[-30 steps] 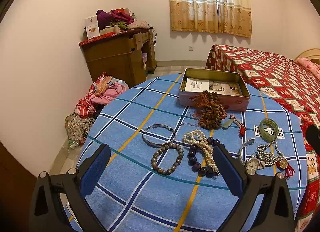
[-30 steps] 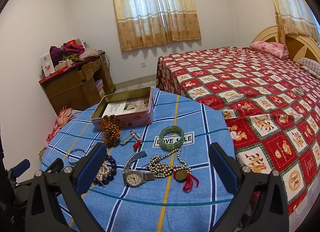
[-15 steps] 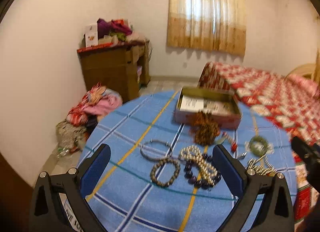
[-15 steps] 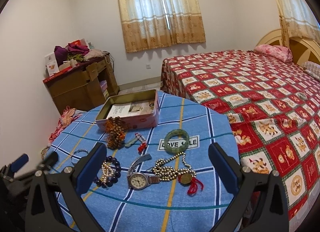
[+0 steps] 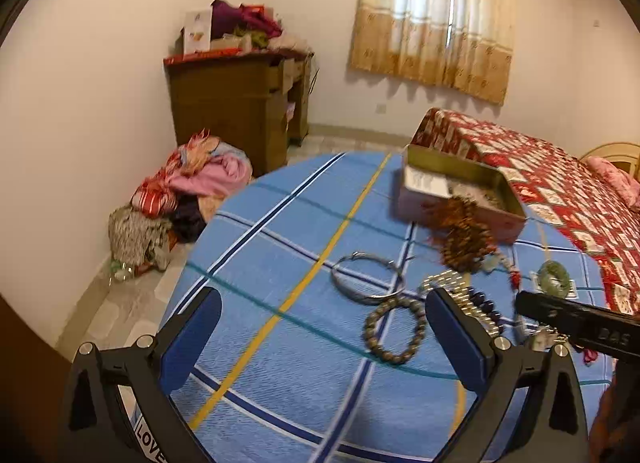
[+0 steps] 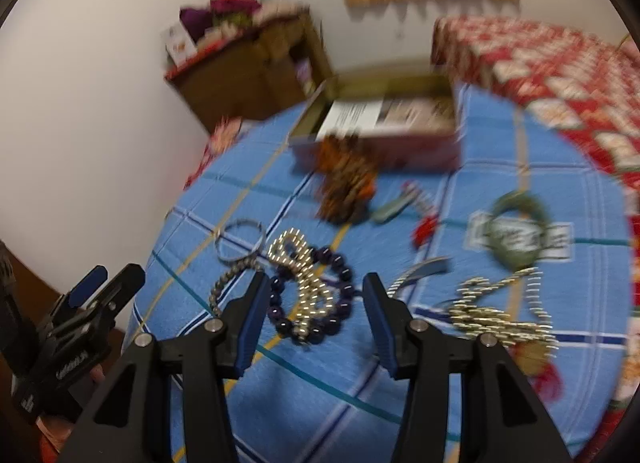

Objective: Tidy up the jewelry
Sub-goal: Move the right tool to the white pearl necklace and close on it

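Right gripper [image 6: 314,323] is mid-close, jaws narrowing over the purple bead bracelet [image 6: 316,295], nothing pinched yet as far as the blurred right wrist view shows; the pads look clear of the beads. Left gripper [image 5: 320,343] is spread wide and empty, hanging above bare cloth on the side of the grey bead bracelet [image 5: 394,329] away from the tin [image 5: 460,191]. Main risk: a pearl strand [image 6: 302,287] lies tangled across the purple bracelet, so a close here likely grabs both or snags one and drags the other. Second risk: round beads roll out of flat pads if the pinch lands off-centre, and the frame is motion-smeared, so the approach looks fast for fine alignment. Third: the silver bangle [image 5: 366,277] and the grey bracelet sit just beside that pile, on its side away from the green bangle [image 6: 516,227], and could get knocked. The brown bead heap [image 6: 344,187] rests against the tin's near wall, so a low carry toward the tin could clip it. The silver bead chain [image 6: 492,311] and what seems to be a watch band lie between the pile and the green bangle. The surface is a round table [image 5: 280,263] under a blue plaid cloth, soft enough to bunch if the fingertips dig in. Behind the tin is a bed [image 5: 560,183] with a red quilt, a wooden dresser [image 5: 236,103], a clothes pile on the floor, a curtained window.
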